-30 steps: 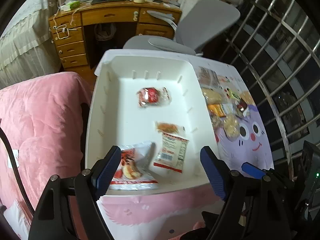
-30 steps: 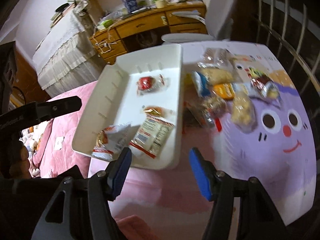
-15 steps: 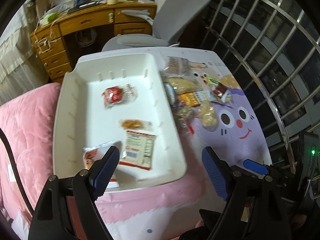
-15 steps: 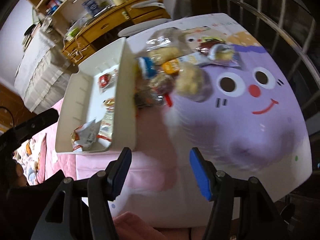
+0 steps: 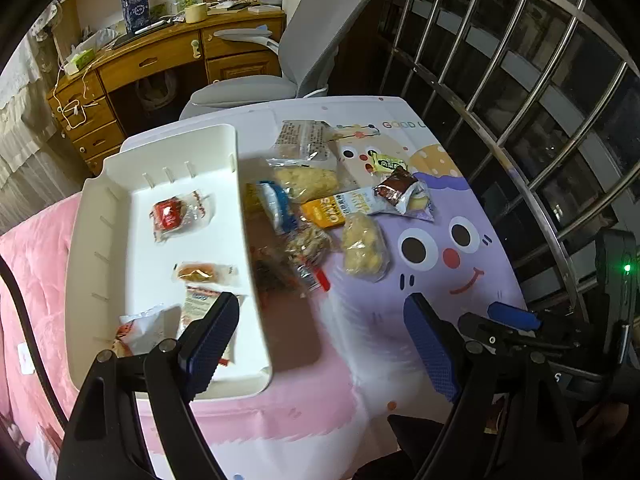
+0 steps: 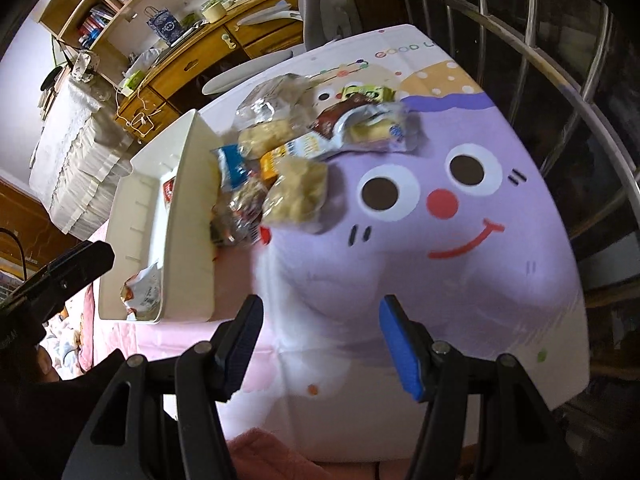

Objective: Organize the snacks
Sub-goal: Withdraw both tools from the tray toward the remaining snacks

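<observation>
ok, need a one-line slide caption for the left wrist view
Open, empty left gripper above a white tray holding four snack packets, with a pile of loose snacks beside it on a cartoon tablecloth.

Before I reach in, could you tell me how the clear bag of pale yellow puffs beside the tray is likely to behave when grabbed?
The clear bag of pale yellow puffs looks plump with loose film, so it will probably crumple and feel light. The glossy wrap may slip between the pads. The pieces inside look brittle; a hard squeeze could crush them.

Wooden desk (image 5: 168, 56), grey office chair (image 5: 320, 40)
</observation>
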The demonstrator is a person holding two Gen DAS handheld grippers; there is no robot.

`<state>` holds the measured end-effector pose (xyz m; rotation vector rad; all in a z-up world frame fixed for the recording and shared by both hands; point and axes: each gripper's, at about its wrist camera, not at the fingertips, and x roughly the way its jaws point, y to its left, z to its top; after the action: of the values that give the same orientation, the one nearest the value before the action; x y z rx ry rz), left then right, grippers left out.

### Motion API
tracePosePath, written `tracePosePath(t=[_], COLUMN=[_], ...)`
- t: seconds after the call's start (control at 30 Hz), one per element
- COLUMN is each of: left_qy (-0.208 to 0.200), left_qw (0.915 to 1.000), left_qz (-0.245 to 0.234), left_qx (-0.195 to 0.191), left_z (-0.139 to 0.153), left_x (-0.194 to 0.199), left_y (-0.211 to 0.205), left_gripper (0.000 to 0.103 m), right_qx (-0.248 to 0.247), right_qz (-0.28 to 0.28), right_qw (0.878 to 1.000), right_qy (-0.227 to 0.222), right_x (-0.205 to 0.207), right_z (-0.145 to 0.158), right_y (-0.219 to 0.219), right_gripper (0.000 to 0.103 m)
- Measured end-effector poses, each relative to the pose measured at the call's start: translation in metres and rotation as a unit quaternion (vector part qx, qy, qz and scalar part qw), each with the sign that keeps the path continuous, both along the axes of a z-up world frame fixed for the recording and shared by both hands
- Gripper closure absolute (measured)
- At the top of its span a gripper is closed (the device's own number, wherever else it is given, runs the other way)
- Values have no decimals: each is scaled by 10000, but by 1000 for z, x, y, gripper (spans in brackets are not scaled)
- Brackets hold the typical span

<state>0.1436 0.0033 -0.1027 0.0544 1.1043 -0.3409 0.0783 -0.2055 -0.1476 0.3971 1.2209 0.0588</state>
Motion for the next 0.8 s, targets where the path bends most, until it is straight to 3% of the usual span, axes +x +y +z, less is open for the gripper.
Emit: tracePosePath(t=[0.3, 0.8], left_qy=[23, 580], left_qw=[9993, 9967], left_qz=[226, 222], left_qx=[304, 522], left_z=[-12, -65], left_x=[22, 65], left_y=[-36, -82], left_gripper=[20, 20], right_qx=[-21, -523], right_qz=[279, 1145], right_qw=[9994, 9850], right_qy=[-193, -1180], right_x=[32, 87], right_z=[1, -2], right_y=[-38, -54], right_gripper=[42, 42])
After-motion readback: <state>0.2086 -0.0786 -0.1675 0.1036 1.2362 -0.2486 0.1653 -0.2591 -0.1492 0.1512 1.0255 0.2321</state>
